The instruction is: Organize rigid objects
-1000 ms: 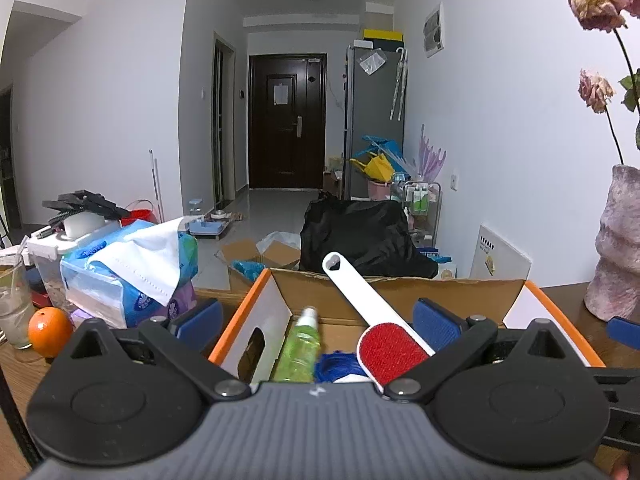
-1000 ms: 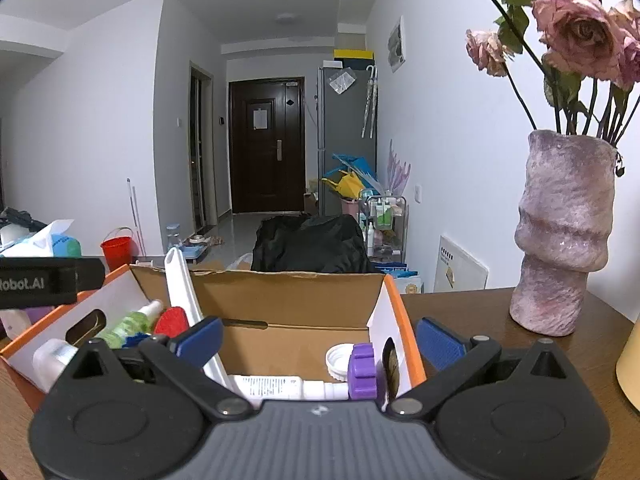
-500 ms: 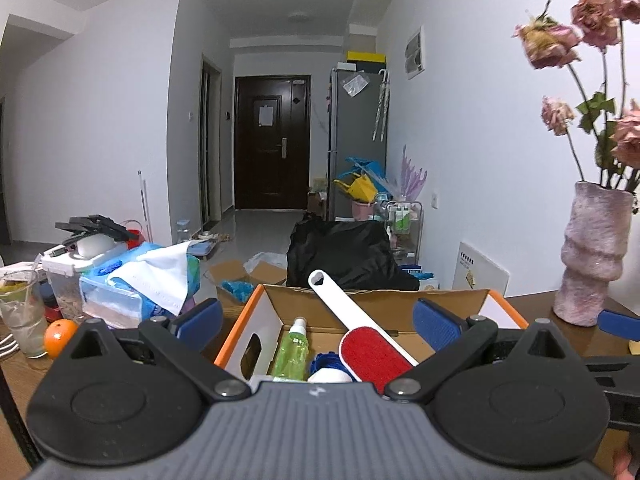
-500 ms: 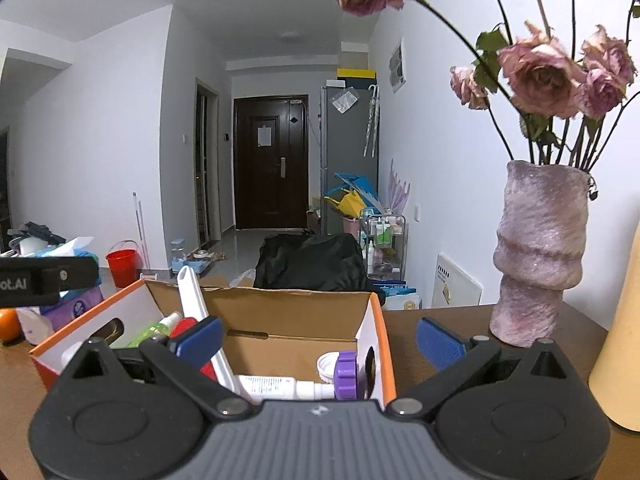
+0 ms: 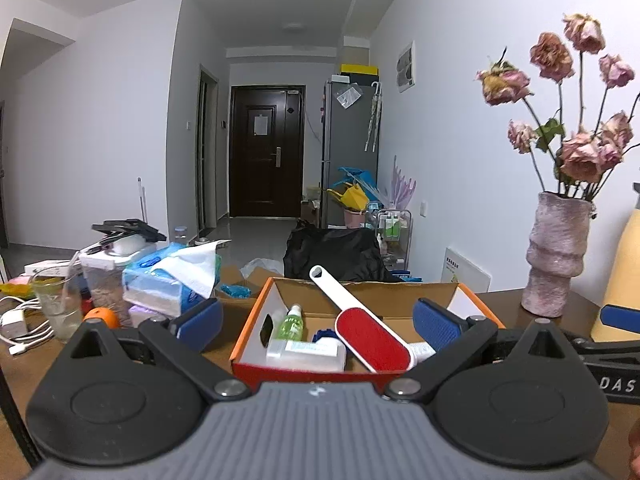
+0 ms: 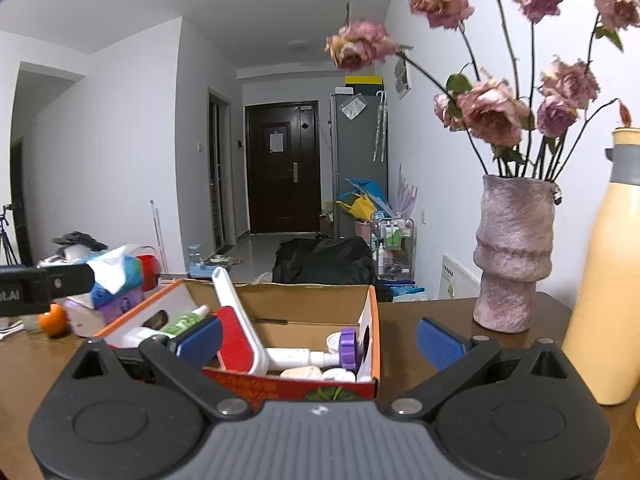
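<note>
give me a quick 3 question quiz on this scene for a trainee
1. True or false: the lint brush lies flat on the table.
2. Which stands nearest the vase? A) orange B) yellow bottle C) tissue pack
3. Fill in: both the left gripper and the right gripper are ____ and hold nothing.

Key
1. False: it leans in the box, handle up.
2. B
3. open

Left claw [image 5: 318,322] spread wide, empty; cardboard box [image 5: 256,322] ahead holds lint brush [image 5: 370,338], green bottle [image 5: 292,326].
</note>
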Available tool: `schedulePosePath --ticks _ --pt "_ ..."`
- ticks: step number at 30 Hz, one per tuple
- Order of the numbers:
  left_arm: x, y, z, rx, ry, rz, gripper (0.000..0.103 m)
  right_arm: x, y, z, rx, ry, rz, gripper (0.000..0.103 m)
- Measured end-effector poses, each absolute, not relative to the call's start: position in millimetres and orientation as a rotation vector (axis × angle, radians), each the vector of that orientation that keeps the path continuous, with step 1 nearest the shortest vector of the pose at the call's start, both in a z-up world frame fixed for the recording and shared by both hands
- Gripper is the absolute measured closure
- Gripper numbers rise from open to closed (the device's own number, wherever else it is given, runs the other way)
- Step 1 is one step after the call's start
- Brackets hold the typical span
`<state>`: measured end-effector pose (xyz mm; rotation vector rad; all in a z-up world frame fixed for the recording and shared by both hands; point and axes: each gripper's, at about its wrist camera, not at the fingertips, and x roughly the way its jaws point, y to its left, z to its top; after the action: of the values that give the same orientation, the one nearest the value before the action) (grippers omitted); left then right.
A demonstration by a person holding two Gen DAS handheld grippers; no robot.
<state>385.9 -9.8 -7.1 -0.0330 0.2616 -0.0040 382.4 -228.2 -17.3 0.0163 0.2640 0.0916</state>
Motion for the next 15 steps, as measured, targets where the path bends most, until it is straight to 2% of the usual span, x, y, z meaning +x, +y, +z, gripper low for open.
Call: schedulePosePath --ticks 15 --pt "240 -8 8 -0.046 0.299 -0.005 0.000 226 -239 5 0.021 0.230 0.101 0.000"
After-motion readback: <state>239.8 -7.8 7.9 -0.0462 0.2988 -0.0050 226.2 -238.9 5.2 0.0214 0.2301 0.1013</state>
